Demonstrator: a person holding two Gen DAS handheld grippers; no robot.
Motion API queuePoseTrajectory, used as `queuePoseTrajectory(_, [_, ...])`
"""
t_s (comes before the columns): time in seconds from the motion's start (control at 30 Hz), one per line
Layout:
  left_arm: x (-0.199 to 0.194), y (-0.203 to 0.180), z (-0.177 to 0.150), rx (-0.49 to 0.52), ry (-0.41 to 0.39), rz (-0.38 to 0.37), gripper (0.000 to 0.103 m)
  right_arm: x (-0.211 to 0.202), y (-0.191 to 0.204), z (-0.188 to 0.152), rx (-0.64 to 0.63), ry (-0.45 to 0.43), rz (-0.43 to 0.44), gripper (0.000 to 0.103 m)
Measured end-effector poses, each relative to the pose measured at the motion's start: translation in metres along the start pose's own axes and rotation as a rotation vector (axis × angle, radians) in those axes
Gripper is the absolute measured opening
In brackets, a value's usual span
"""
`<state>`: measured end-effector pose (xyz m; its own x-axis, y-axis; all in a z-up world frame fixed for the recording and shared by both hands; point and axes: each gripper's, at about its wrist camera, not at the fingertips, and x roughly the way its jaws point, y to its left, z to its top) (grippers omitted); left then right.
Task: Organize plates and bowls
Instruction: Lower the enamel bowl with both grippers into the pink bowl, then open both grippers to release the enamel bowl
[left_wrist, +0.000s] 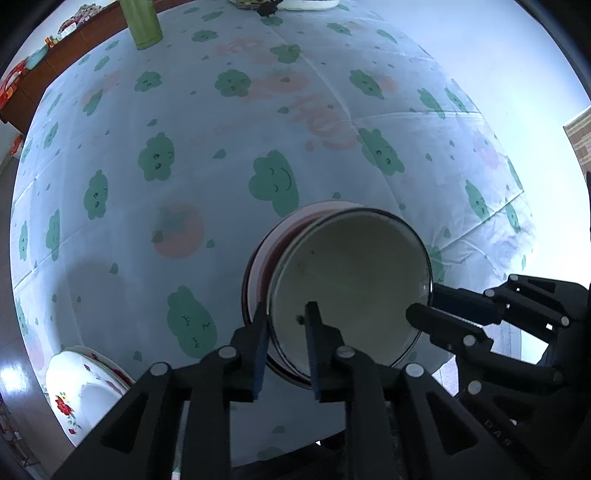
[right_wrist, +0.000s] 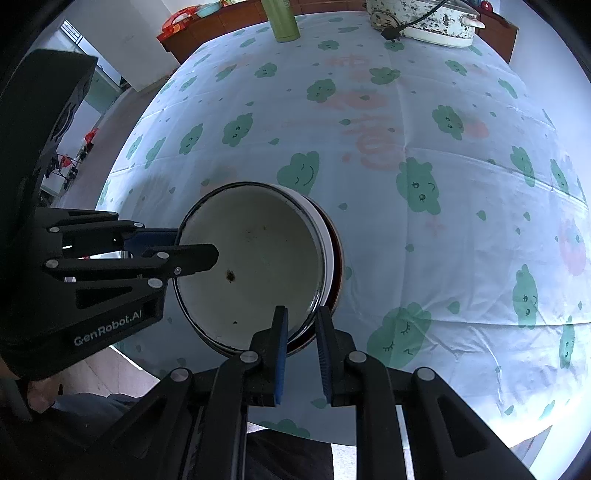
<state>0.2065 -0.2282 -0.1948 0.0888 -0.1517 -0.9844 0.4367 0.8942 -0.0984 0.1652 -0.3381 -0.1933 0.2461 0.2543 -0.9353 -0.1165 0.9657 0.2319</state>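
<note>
A white enamel bowl with a dark rim (left_wrist: 351, 291) is held above the patterned tablecloth (left_wrist: 184, 147), over a second dish with a reddish inside (left_wrist: 273, 247) right beneath it. My left gripper (left_wrist: 286, 314) is shut on the bowl's near rim, one finger inside and one outside. My right gripper (left_wrist: 419, 310) clamps the rim on the right side. In the right wrist view the bowl (right_wrist: 255, 266) sits ahead, the right gripper (right_wrist: 301, 317) is shut on its rim, and the left gripper (right_wrist: 197, 245) grips the opposite edge.
A white floral dish (left_wrist: 77, 391) sits at the table's near left edge. A green bottle (left_wrist: 142, 22) stands at the far side; it also shows in the right wrist view (right_wrist: 282, 18). A speckled pot with a cord (right_wrist: 424, 18) sits far right.
</note>
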Motion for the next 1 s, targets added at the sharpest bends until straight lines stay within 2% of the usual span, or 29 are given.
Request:
queuePoseTrajectory(0.17, [0.001, -0.002, 0.0, -0.009, -0.001, 0.004, 0.018, 0.0, -0.001, -0.001, 0.0, -0.006, 0.005, 0.018])
queuePoseTrajectory(0.3, [0.0, -0.002, -0.002, -0.028, -0.001, 0.008, 0.031, -0.001, -0.002, -0.001, 0.004, -0.012, 0.015, 0.018])
queuePoseTrajectory(0.33, [0.0, -0.003, -0.002, -0.029, -0.001, 0.013, 0.031, -0.002, -0.003, -0.001, 0.007, -0.015, 0.024, 0.018])
queuePoseTrajectory(0.4, [-0.004, -0.007, -0.003, -0.022, -0.019, 0.014, 0.033, -0.004, -0.003, -0.001, 0.0, -0.019, 0.044, 0.026])
queuePoseTrajectory(0.53, [-0.012, -0.006, -0.003, -0.041, -0.052, 0.035, 0.046, -0.007, -0.001, -0.001, -0.023, -0.024, 0.051, 0.038])
queuePoseTrajectory(0.6, [-0.013, -0.003, -0.003, -0.059, -0.056, 0.035, 0.046, -0.01, -0.004, -0.002, -0.021, -0.034, 0.051, 0.041])
queuePoseTrajectory(0.77, [-0.011, 0.009, -0.008, -0.115, -0.055, 0.044, 0.052, -0.014, -0.011, 0.0, -0.013, -0.055, 0.046, 0.041])
queuePoseTrajectory(1.0, [-0.005, 0.022, -0.019, -0.172, -0.041, 0.038, 0.053, -0.01, -0.015, 0.002, 0.005, -0.046, 0.067, 0.041])
